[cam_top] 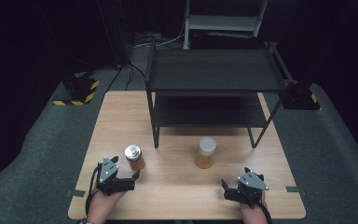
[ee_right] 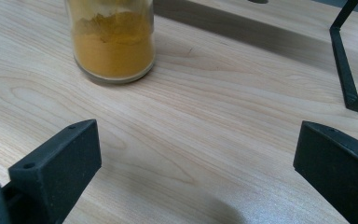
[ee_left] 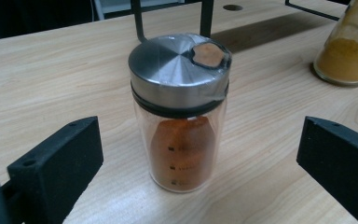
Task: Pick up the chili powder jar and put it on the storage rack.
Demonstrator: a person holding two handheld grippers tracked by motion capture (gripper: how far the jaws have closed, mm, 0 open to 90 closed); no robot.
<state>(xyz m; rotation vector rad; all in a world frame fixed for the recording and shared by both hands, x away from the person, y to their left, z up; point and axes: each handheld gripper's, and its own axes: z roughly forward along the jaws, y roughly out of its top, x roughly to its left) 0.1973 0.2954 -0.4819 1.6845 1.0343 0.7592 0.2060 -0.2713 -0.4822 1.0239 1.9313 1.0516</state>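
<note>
Currently both grippers rest low over the table (cam_top: pixel 182 196), each with jaws spread wide and nothing between the pads touching anything.

Left gripper (cam_top: pixel 129 179): jaws fully apart. In the left gripper view the spice jar (ee_left: pixel 182 112) stands upright straight ahead of it, centred in the gap between the two jaws but clear of both; no contact. Jar has a brushed steel lid, clear film over the top, and reddish-brown powder inside. In the high view the same jar (cam_top: pixel 134 157) sits just beyond the jaw tips.

Right gripper (cam_top: pixel 227 187): jaws equally wide, holding nothing. In the right gripper view bare wood lies between them. The yellow jar (ee_right: pixel 113 39) stands ahead and off to the jaws' left side, well apart from them. In the high view this jar (cam_top: pixel 206 152) has a pale cap.

Rack (cam_top: pixel 214 88), two black shelves, stands beyond both jars; one leg (ee_right: pixel 349 84) shows ahead-right of the right jaws.
</note>
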